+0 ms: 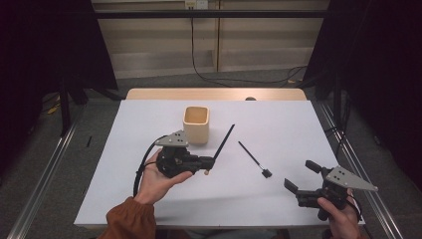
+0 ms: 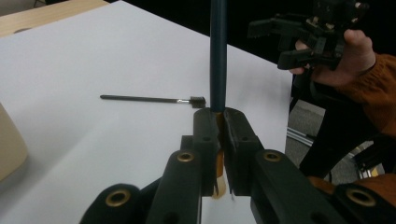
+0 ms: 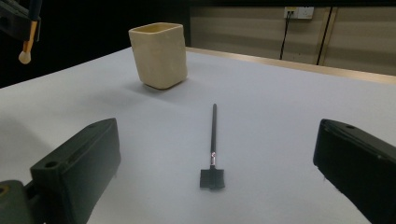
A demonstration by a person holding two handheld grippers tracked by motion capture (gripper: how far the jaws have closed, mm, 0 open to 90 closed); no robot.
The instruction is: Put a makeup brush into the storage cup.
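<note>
Dark, slim and stiff-looking: held brush (image 1: 223,143) angling up and away from the left gripper (image 1: 208,167) in the high view, stem rising clear of the white table (image 1: 278,119), just beside the beige cup (image 1: 196,124). Probably weighing next to nothing, so calling for a light pinch low on the stem. Left hand cradling the gripper body from beneath, palm up, jaws pointing toward the table's middle. Right gripper (image 1: 301,175) hovering near the front corner, jaws spread wide, aiming at the second brush (image 1: 251,157) lying flat.

Moving to the left gripper view: jaws pressing together on the stem near its orange collar, pale tip poking out below the pads. Likely smooth and prone to swivelling there.

Switching to the right gripper view: black jaws standing well apart, second brush lying between them on the table, square head nearest, cup beyond.
</note>
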